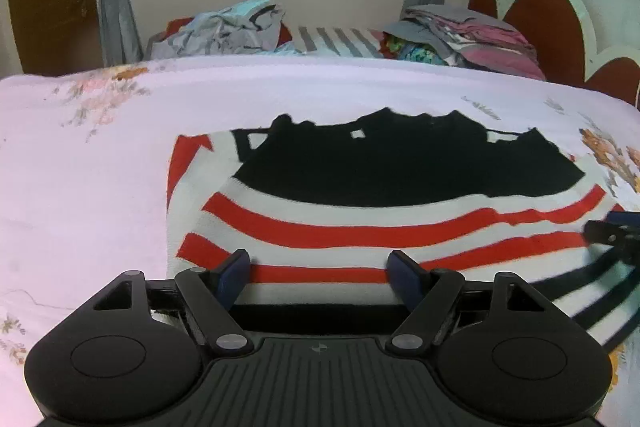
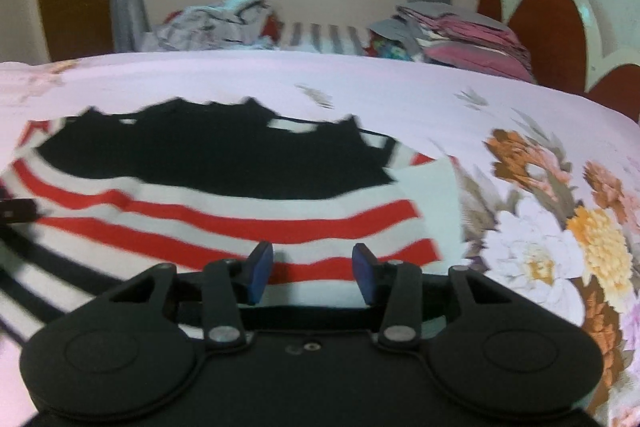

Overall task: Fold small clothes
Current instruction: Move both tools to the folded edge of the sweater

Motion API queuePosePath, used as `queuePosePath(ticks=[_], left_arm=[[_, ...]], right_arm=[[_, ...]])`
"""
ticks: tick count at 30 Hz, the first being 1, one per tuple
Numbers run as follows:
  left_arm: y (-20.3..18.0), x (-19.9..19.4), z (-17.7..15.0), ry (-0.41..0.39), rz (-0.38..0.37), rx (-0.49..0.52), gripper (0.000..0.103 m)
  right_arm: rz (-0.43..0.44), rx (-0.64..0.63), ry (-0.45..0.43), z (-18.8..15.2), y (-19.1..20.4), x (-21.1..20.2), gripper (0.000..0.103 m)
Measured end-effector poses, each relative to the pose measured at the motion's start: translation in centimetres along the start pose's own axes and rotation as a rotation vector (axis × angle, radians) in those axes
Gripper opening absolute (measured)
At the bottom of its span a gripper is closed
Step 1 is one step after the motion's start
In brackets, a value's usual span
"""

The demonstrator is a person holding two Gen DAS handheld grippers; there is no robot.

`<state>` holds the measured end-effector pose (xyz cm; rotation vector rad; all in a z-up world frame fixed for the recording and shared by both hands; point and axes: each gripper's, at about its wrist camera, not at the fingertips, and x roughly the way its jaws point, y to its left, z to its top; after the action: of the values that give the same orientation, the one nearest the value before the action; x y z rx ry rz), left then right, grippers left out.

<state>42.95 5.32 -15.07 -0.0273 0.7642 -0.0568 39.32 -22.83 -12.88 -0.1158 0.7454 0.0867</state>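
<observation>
Left gripper (image 1: 318, 273) tilted downward, blue pads (image 1: 234, 277) spread wide with nothing pinched between them. Right gripper (image 2: 312, 273) angled down about the same, jaws parted roughly half as far as the left's, pads (image 2: 258, 273) gripping nothing either. Tip of the right one poking in at the right edge of the left wrist view, so both sitting pretty close side by side.

Garment (image 1: 360, 223) red-white striped, black top; bedsheet (image 1: 100, 187) floral.
</observation>
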Motion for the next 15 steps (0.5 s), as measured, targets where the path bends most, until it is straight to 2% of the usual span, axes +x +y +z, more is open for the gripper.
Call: queuePosePath(ticks=[7, 15], left_arm=[[-0.4, -1.3, -1.8, 0.000, -0.008, 0.024, 0.075], [1.5, -2.3, -3.6, 0.011, 0.011, 0.019, 0.075]], right_arm=[[0.034, -0.060, 0.001, -1.0, 3.2, -0.9, 0.044], [-0.082, -0.043, 0.036, -3.5, -0.2, -1.6, 0.051]])
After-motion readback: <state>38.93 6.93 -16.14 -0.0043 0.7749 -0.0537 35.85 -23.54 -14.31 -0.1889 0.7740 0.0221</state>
